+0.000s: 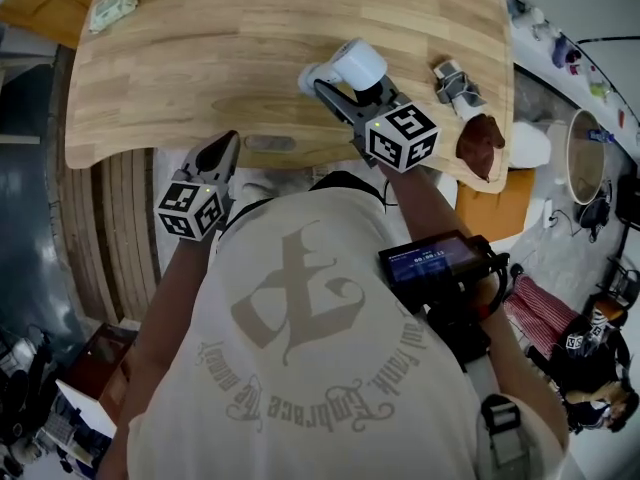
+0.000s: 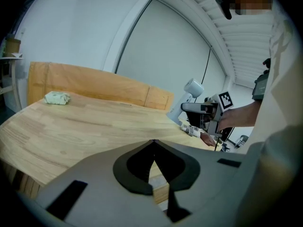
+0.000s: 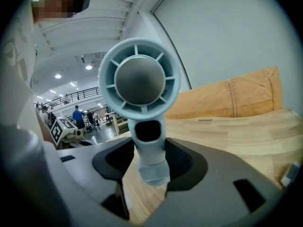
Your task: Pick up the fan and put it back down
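Nearest is the person's pale printed shirt [image 1: 300,368], filling the near part of the head view, with a small dark screen device [image 1: 435,260] at its right side. Beyond it lies the wooden worktop [image 1: 250,58], with pale planks and a rounded near edge. The right hand-held gripper [image 3: 150,162] reaches over the near right part of the worktop, and its jaws stand wide but are clamped on the handle of the fan [image 3: 139,77]. The fan is a pale blue-grey hand fan whose round grilled head rises above the jaws. The handle's lower end shows just under the jaws with wood behind it, and I cannot tell whether it touches the surface. The left hand-held gripper [image 2: 154,148] sits at the near edge of the worktop, left of the fan and apart from it. Its jaw tips are closed together with nothing between them. At the right near edge lies a brown object [image 1: 482,143], and a small grey-and-white item [image 1: 455,80] lies just beyond it. A green-and-white packet [image 1: 113,6] rests at the far left.
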`<state>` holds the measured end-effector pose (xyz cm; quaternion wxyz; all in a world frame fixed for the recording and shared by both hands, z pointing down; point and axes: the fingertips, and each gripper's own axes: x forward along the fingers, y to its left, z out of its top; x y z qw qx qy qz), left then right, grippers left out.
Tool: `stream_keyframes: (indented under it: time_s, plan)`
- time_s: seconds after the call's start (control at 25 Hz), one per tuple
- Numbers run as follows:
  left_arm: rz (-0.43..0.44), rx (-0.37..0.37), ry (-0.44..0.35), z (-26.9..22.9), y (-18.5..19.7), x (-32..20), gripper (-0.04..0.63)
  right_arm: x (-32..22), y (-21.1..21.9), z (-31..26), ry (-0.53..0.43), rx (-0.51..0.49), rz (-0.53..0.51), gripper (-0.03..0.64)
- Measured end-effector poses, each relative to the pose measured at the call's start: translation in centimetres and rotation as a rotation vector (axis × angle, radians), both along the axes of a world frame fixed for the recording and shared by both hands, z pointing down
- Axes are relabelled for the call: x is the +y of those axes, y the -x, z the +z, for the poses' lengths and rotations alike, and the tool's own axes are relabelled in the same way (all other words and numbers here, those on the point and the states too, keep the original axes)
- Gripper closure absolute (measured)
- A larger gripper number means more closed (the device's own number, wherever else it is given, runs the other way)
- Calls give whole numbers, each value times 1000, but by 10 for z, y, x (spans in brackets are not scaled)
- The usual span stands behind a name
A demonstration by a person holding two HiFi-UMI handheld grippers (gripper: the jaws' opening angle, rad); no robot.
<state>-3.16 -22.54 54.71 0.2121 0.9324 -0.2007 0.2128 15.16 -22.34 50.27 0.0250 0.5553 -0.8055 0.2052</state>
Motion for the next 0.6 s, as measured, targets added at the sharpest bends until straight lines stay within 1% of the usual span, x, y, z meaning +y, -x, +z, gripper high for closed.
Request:
stream_keyframes:
  time_s: [0.28, 0.44, 0.6]
  plan:
    - [-17, -1, 5, 3, -19, 8, 584, -5, -12, 8, 8, -4, -32, 405]
    - [-39, -16, 22, 8, -28, 11, 584, -2, -21, 26, 35, 4, -55, 403]
    - [-63, -31, 33, 11, -38, 13, 584, 2, -36, 54, 81, 24, -74, 403]
